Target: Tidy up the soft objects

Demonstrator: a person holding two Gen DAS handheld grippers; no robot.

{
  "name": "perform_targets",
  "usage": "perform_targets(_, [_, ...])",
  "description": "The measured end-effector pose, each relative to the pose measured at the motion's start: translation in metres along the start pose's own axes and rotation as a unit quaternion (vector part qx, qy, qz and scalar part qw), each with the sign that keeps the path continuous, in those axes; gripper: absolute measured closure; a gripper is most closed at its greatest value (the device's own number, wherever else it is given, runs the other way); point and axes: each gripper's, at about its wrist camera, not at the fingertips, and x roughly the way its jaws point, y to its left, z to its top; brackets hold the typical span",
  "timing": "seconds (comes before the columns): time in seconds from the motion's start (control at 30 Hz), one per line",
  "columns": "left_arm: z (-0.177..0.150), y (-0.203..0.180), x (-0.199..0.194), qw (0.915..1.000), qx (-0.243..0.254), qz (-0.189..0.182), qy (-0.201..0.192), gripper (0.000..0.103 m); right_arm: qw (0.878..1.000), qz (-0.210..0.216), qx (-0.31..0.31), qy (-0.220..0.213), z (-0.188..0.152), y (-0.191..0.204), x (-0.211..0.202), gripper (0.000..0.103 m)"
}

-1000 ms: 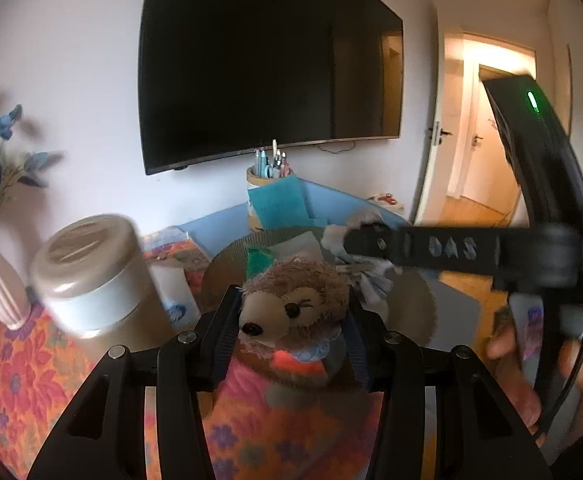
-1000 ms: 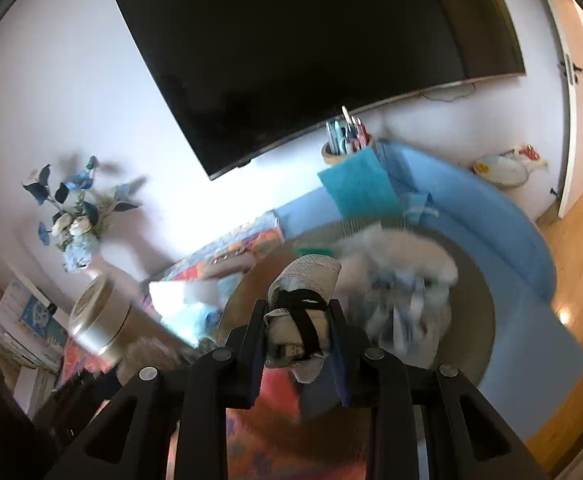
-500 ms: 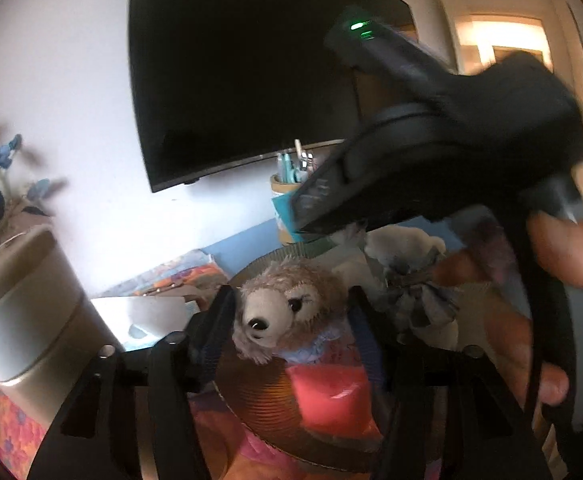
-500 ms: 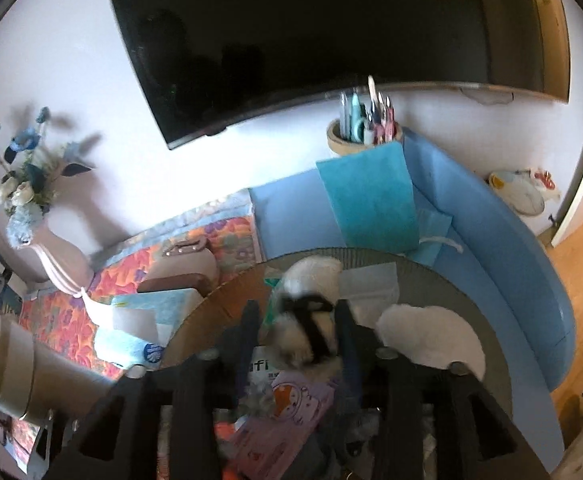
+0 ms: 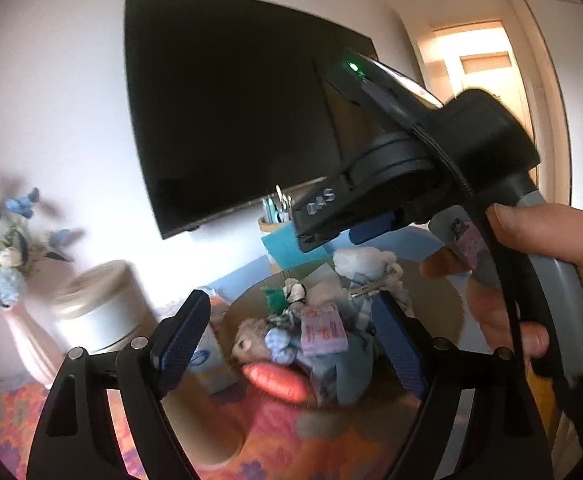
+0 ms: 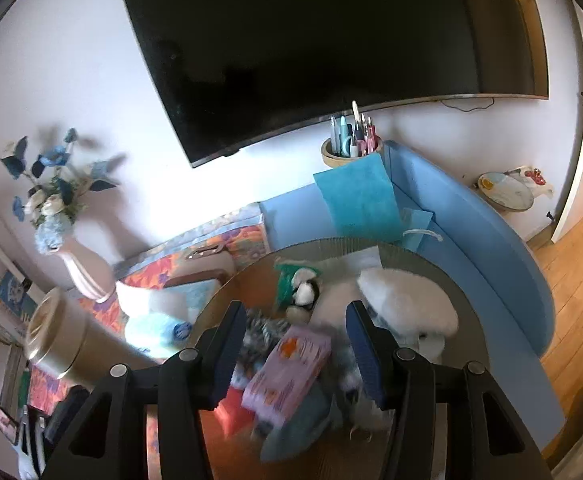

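Hedgehog plush (image 5: 247, 347) lies sideways on the tray (image 5: 439, 296) (snout pointing left).

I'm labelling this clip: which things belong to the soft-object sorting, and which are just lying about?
Belongs:
brown plush toy
panda plush
white fluffy toy
round tray

Lying about:
television
pen holder
flower vase
lidded canister

Lower centre of the right wrist view: soft items beneath the pink packet (image 6: 287, 364) were blurred beyond identification. In the left wrist view, the right gripper's body (image 5: 431, 160) hid the television's right part; the vase (image 5: 27, 344) at left was smeared.
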Motion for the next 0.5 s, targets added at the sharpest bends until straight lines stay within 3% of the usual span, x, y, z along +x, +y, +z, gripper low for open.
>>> perform_targets(0.2, [-0.009, 0.039, -0.059, 0.999, -0.042, 0.009, 0.015, 0.02, 0.999, 0.033, 0.008, 0.001, -0.037, 0.021, -0.027, 0.051])
perform_targets(0.37, [-0.021, 0.087, -0.095, 0.9948, -0.066, 0.074, 0.026, 0.012, 0.997, 0.065, -0.03, 0.021, -0.071, 0.077, -0.025, 0.051])
perform_targets(0.5, [-0.034, 0.132, -0.126, 0.9853, -0.078, 0.149, 0.03, 0.005, 0.991, 0.099, -0.079, 0.038, -0.088, 0.141, -0.012, 0.051])
